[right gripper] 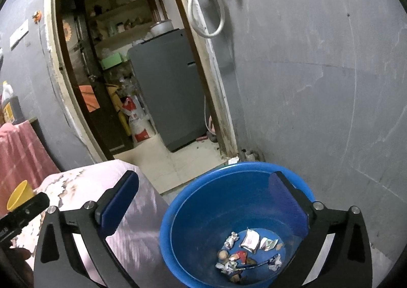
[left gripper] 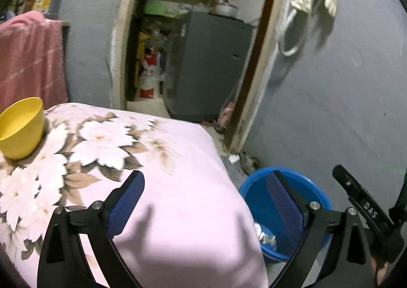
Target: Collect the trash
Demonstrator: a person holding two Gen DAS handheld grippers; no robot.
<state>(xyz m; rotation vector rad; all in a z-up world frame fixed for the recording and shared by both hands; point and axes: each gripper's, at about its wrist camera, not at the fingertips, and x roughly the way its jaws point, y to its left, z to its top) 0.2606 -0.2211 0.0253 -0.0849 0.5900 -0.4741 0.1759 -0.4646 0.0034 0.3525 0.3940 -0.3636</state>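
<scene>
A blue bucket [right gripper: 203, 224] stands on the floor beside the bed. Several crumpled wrappers and scraps [right gripper: 249, 249] lie at its bottom. My right gripper [right gripper: 204, 181] hovers over the bucket's mouth, open, with nothing between its blue pads. In the left wrist view the left gripper [left gripper: 207, 181] is open and empty above the corner of the pink floral bedding [left gripper: 178, 186], and the bucket [left gripper: 257, 181] sits low at the right with a foil scrap [left gripper: 264, 234] inside. A small white scrap [right gripper: 233, 160] lies on the floor by the door frame.
A yellow bowl [left gripper: 20, 127] rests on the bedding at the left. Behind is an open doorway with a grey fridge [right gripper: 168, 89] and sacks. The grey wall [right gripper: 318, 84] closes the right side, where a white cable loop [right gripper: 206, 15] hangs. A pink towel [left gripper: 28, 58] hangs at left.
</scene>
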